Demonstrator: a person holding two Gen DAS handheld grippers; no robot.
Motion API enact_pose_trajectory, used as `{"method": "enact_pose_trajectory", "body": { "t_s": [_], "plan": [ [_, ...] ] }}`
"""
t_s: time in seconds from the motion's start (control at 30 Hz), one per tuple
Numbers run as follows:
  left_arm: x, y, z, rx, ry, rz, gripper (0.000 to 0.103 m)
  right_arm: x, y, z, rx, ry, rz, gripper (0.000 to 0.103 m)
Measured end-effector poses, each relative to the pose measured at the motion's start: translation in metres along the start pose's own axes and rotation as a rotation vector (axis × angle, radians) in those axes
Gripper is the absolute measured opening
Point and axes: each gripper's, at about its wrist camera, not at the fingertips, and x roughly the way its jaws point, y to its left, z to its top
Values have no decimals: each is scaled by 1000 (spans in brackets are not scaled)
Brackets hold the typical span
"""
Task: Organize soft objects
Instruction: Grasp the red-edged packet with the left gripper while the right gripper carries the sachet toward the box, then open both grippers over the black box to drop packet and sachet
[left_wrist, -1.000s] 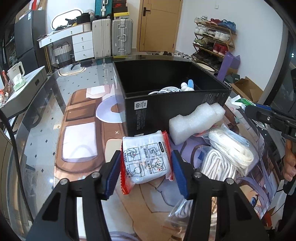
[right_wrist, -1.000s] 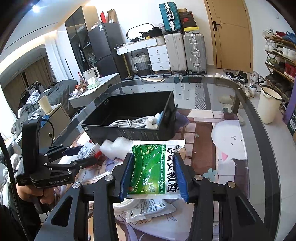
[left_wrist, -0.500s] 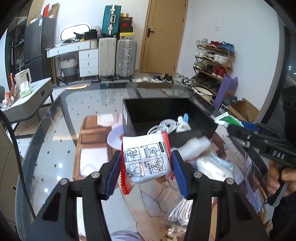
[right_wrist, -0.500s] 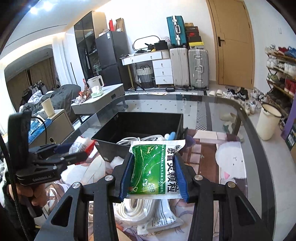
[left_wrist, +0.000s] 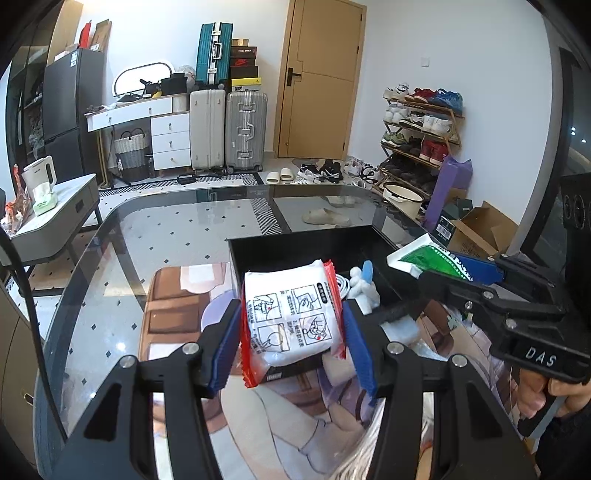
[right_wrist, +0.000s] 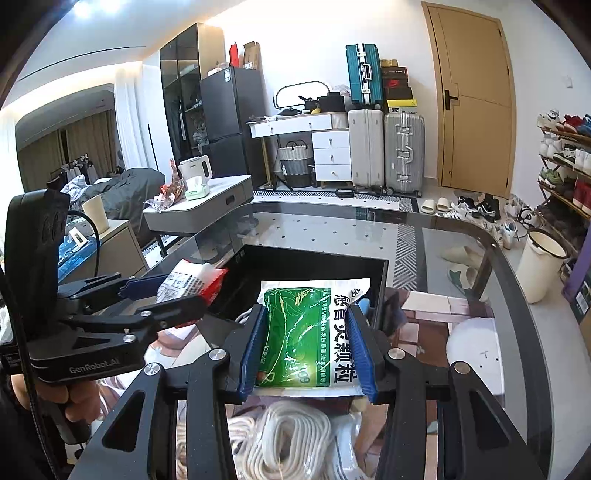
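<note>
My left gripper (left_wrist: 291, 347) is shut on a white packet with red edges (left_wrist: 291, 317) and holds it raised before the near wall of the black box (left_wrist: 295, 243). My right gripper (right_wrist: 306, 354) is shut on a green and white packet (right_wrist: 310, 332), held above the box (right_wrist: 314, 266) near its front edge. The box holds a white cord and a small white and blue soft item (left_wrist: 364, 284). The right gripper and its green packet (left_wrist: 432, 262) show at right in the left wrist view; the left gripper with its packet (right_wrist: 192, 282) shows at left in the right wrist view.
The box stands on a glass table (left_wrist: 166, 229) over a printed mat. Bagged coils of white rope (right_wrist: 288, 439) lie below the right gripper. White foam (left_wrist: 402, 328) lies beside the box. Suitcases, a desk and a shoe rack stand behind.
Both grippers have risen with their packets and moved toward the box. The box now sits lower in both views and more of the room shows.
</note>
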Motion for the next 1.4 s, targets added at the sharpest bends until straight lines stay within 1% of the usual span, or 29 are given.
{"method": "enact_pose_trajectory", "body": {
  "t_s": [0.53,1.0,1.33,1.37,1.4],
  "plan": [
    [25,1,17,3,-4,4,53,35,-6,16,20,22,-4,44],
    [50,-5,22,35,42,28,54,67,-12,26,-1,60,-23,44],
    [59,-1,25,21,55,14,56,76,-19,28,18,63,-21,44],
    [59,0,24,24,56,12,56,77,-20,29,19,63,-21,45],
    [60,-2,24,29,56,11,57,78,-20,29,16,62,-21,48]
  ]
}}
